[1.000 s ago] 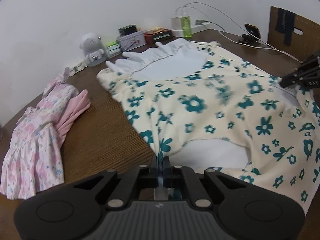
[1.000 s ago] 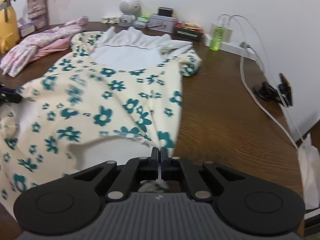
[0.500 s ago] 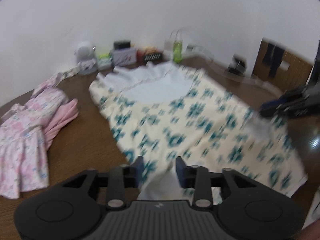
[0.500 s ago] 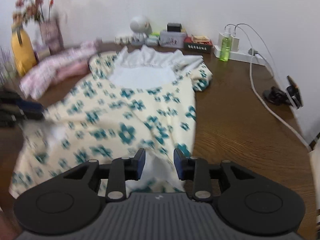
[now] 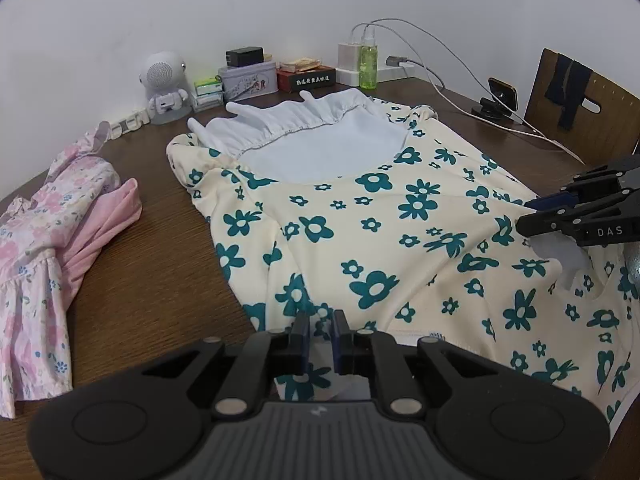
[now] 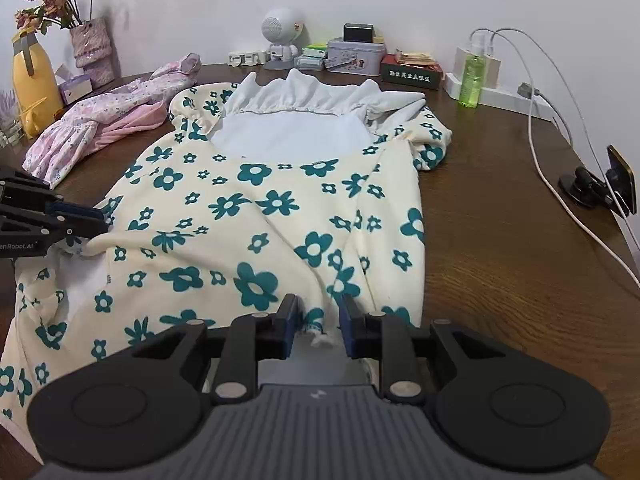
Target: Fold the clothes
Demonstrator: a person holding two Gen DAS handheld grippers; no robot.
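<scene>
A cream dress with teal flowers [image 5: 380, 216] lies on the brown table, its white ruffled collar [image 5: 296, 120] toward the wall and its near part folded over. It also fills the right wrist view [image 6: 260, 208]. My left gripper [image 5: 320, 338] is open at the dress's near left edge, with cloth lying between its jaws. My right gripper [image 6: 318, 320] is open at the near right edge, with a fold of cloth between its jaws. Each gripper shows in the other's view: the right one at the right edge [image 5: 532, 218], the left one at the left edge [image 6: 100, 222].
A pink floral garment [image 5: 44, 240] lies left of the dress. Along the wall stand a white robot speaker [image 5: 164, 80], a tin [image 5: 248, 78], boxes, a green bottle [image 5: 368, 64] and chargers with cables [image 6: 560, 184]. A phone holder [image 6: 600, 184] is at right, a yellow vase [image 6: 30, 80] at left.
Both grippers were shut on the dress's lower edge a second ago. They carried it forward over the dress and then opened. The cloth now lies slack between the open jaws.
</scene>
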